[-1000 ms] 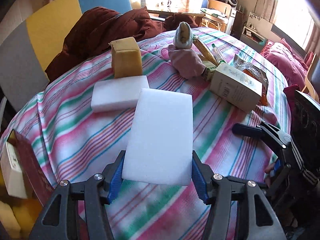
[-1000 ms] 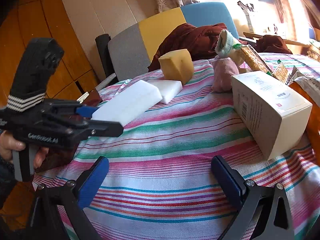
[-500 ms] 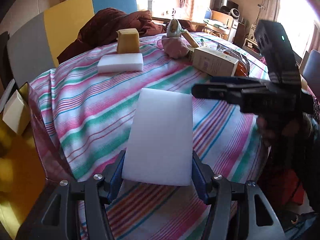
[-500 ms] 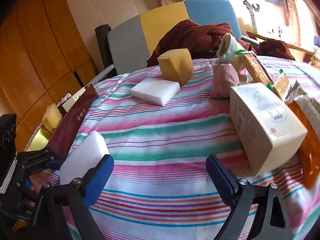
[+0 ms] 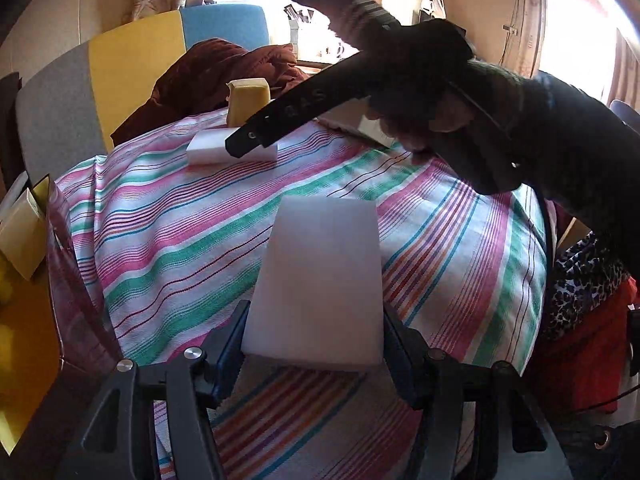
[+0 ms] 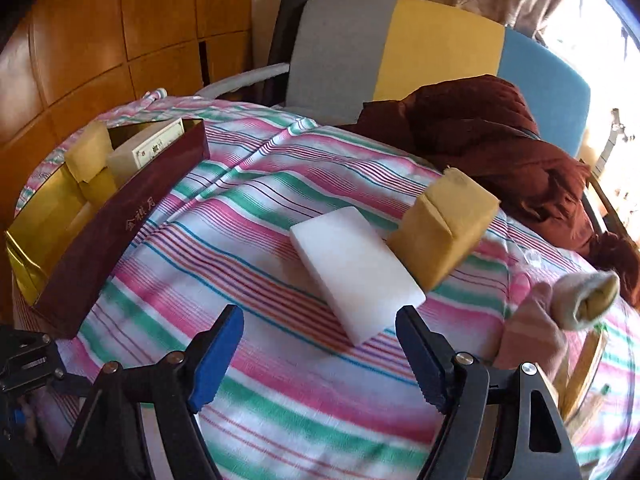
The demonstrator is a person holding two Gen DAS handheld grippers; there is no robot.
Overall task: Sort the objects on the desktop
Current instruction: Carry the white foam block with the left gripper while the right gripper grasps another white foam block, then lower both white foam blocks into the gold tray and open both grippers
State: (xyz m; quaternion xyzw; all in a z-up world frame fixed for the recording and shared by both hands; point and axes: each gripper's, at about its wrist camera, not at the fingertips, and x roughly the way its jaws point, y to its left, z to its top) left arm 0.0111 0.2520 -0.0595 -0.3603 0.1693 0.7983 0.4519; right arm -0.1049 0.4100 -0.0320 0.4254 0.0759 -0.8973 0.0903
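L tool (image 5: 314,344) pinching white foam block (image 5: 320,280), carrying twd dark-red open box (image 6: 124,216); keeping it level. R tool (image 6: 320,354) spread, lining up w/ second white foam block (image 6: 356,268) on striped worktop (image 6: 240,240).

There were two white foam blocks (image 5: 316,280) (image 6: 354,270), one yellow paper-wrapped block (image 6: 444,226), and one dark red rectangular box (image 6: 120,220).
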